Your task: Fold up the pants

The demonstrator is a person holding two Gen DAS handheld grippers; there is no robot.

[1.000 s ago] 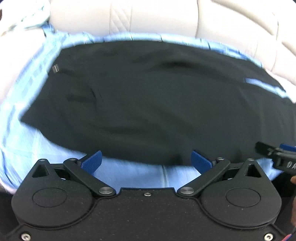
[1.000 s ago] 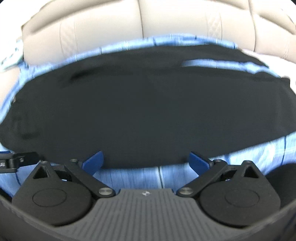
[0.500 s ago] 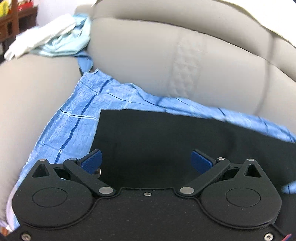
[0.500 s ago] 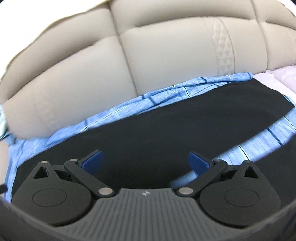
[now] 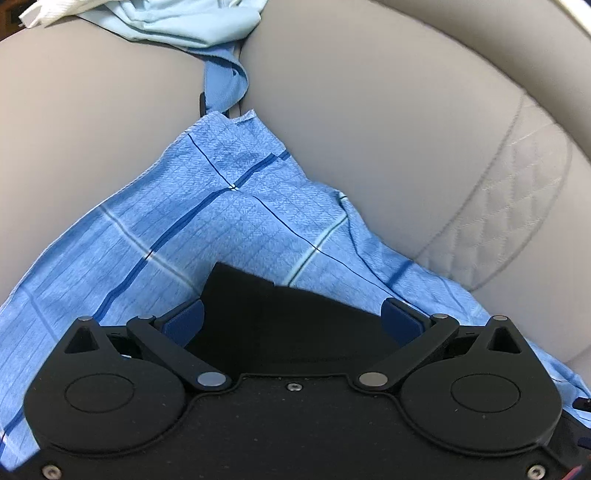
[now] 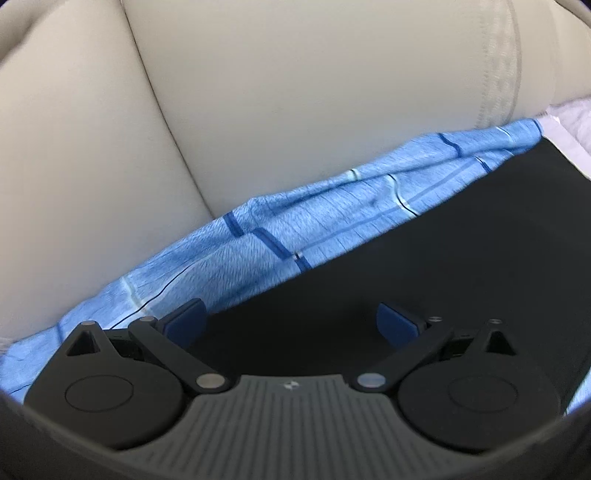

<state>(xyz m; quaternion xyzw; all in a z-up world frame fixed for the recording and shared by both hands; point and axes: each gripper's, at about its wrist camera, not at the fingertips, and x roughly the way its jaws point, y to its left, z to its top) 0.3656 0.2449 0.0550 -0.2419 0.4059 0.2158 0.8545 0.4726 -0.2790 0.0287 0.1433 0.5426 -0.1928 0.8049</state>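
Note:
The black pants (image 5: 288, 321) lie flat on a blue checked cloth (image 5: 177, 221) spread over a beige sofa. My left gripper (image 5: 291, 319) is open, its blue fingers on either side of the pants' far left corner. The pants also show in the right wrist view (image 6: 443, 266), running off to the right. My right gripper (image 6: 291, 321) is open over the pants' far edge, with nothing between its pads.
The sofa backrest (image 5: 406, 129) rises just behind the cloth, and it fills the upper right wrist view (image 6: 277, 92). A pile of pale blue and white laundry (image 5: 166, 18) sits on the armrest at top left. A pale lilac fabric (image 6: 572, 125) lies at far right.
Both grippers have moved forward across the pants from the near edge to the far edge by the backrest. Both stay open.

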